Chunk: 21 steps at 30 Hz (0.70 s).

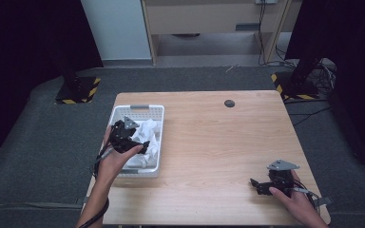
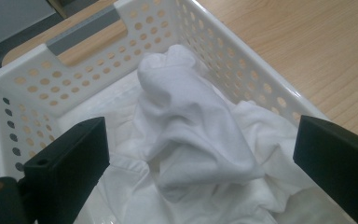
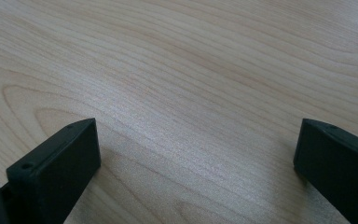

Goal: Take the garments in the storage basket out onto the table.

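1. Left gripper (image 1: 132,137) hangs right over the white basket (image 1: 138,110), jaws spread wide, nothing between them.
2. In the left gripper view the two black jaws stand far apart, one at each lower corner, and the white cloth (image 2: 193,126) sits between and beyond them, down inside the basket (image 2: 37,88).
3. That cloth is bunched up: one rolled, humped fold rises in the middle of the basket, looser folds spread flat around it against the perforated walls.
4. From the high view the cloth (image 1: 148,135) fills the basket's nearer half and mounds up to about rim height on the side away from the person's left hand (image 1: 116,159).
5. The basket stands on the wooden table (image 1: 218,142), at its left edge, grey handle slot on the far wall.
6. Right gripper (image 1: 259,186) is well apart from the basket, low over the table near the front right corner, held in the person's right hand (image 1: 297,202).
7. Right gripper view: jaws wide open over bare wood grain (image 3: 191,93), gripping nothing.
8. A small dark round disc (image 1: 229,103) lies near the table's far edge, beyond the basket and off to its right.
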Available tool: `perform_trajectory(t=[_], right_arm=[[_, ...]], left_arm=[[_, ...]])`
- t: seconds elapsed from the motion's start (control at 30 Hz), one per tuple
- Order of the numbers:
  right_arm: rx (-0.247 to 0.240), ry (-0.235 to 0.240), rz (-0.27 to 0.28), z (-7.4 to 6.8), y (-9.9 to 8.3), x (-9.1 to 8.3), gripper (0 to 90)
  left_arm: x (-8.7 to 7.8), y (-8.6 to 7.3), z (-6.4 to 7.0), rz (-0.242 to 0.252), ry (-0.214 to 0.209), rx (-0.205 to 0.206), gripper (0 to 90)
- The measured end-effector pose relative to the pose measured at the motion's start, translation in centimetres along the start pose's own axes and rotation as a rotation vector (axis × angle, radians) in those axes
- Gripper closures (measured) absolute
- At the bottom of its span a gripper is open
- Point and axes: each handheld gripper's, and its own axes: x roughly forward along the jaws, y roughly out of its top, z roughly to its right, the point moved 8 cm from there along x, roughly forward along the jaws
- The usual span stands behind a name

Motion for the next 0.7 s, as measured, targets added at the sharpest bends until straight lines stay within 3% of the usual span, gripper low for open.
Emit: perform_trajectory(t=[0.23,0.47,0.7], right_arm=[[-0.002,0.002,0.000,0.0,0.0,0.0,0.5],[-0.003,0.004,-0.001,0.0,0.0,0.0,0.5],[-0.004,0.004,-0.001,0.0,0.0,0.0,0.5]], left_arm=[[1.5,0.1,-0.6,-0.023,-0.039,0.004,2.9],[2.7,-0.6,-0.3,-0.036,-0.068,0.016,3.0],[4.1,-1.6,0.4,-0.058,-0.134,0.011,3.0]])
